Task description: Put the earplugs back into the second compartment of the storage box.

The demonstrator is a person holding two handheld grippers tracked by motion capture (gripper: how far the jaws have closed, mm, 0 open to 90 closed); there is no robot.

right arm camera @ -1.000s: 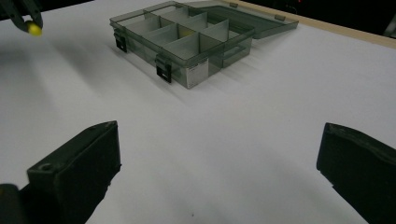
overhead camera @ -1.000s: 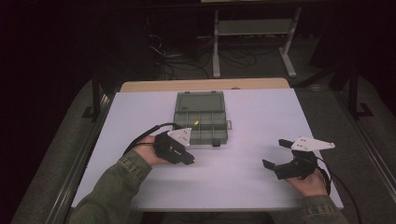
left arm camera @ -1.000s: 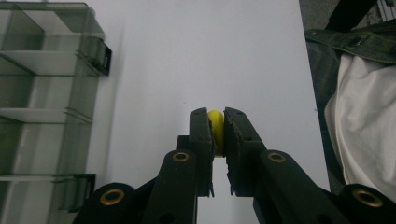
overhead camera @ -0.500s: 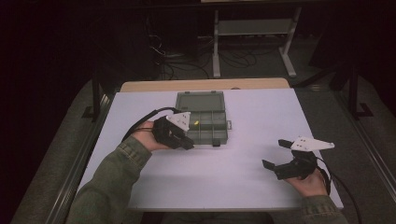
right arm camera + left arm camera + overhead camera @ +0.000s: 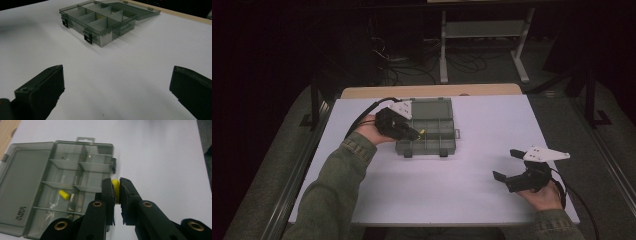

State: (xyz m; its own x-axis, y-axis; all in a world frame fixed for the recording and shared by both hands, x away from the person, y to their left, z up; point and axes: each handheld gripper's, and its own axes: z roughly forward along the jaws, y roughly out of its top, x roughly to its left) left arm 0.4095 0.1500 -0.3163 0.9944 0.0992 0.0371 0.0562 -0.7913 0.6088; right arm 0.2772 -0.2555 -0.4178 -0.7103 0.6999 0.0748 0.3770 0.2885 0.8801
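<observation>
White surface: a pale sheet covers the table (image 5: pixel 472 150), with a strip of bare wood showing at its far edge.
Room: dark all round; a light metal stand (image 5: pixel 482 30) and loose cables lie on the floor beyond the table.
Box: a grey see-through compartment box (image 5: pixel 432 130) lies open on the far left part of the sheet, lid folded flat, latches facing the person.
Inside the box: one yellow earplug (image 5: pixel 64 194) lies in a middle compartment.
Left gripper (image 5: pixel 115 191): held over the box's near edge, jaws nearly together.
Held piece: a second yellow earplug (image 5: pixel 115 187) is pinched between the pads, upright, its tip just above the jaw ends, outside the box wall beside a latch.
Right gripper (image 5: pixel 507 165): rests near the right front of the sheet, well apart from the box, jaws spread wide with nothing between them.
</observation>
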